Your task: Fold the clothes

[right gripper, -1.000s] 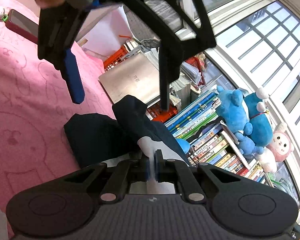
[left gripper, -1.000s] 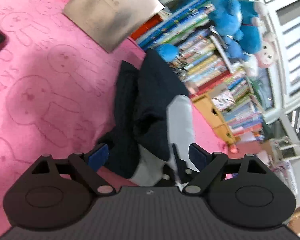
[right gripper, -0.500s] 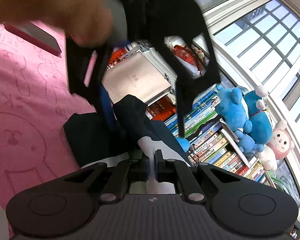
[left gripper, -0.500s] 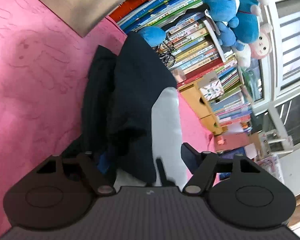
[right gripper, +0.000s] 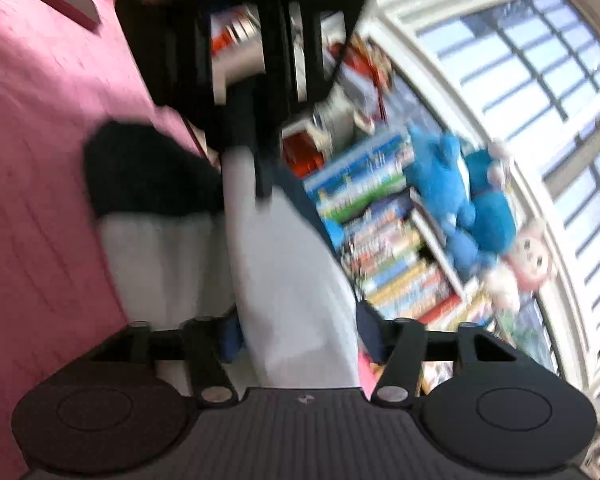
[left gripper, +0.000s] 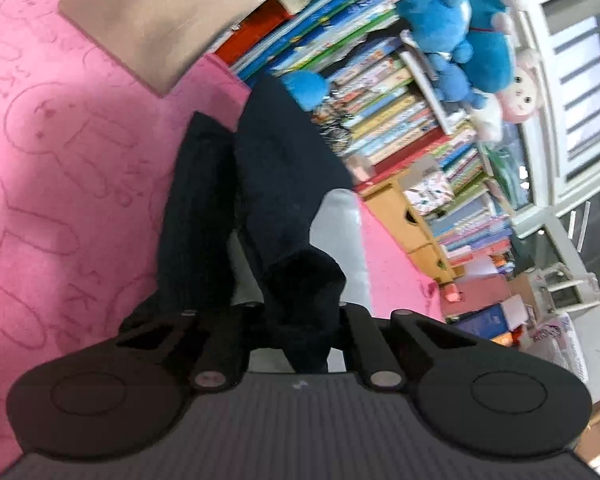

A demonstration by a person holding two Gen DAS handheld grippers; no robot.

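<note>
Two plush toys (left gripper: 456,20), sharper leftward.

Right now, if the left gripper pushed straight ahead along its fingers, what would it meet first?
The left gripper would meet the dark navy garment first; a bunched fold already sits between its fingers. Past it lies the grey panel, then the bookshelf, though depth is unclear.

I see a pink blanket (left gripper: 68,168) printed with rabbit outlines, with a flat grey board (left gripper: 168,20) lying at its far edge. Beyond it, rows of books (left gripper: 384,92) fill a shelf, topped by a blue plush toy (left gripper: 456,28) and a pink-faced doll (left gripper: 520,96) beside a white-framed window (right gripper: 540,92).
</note>
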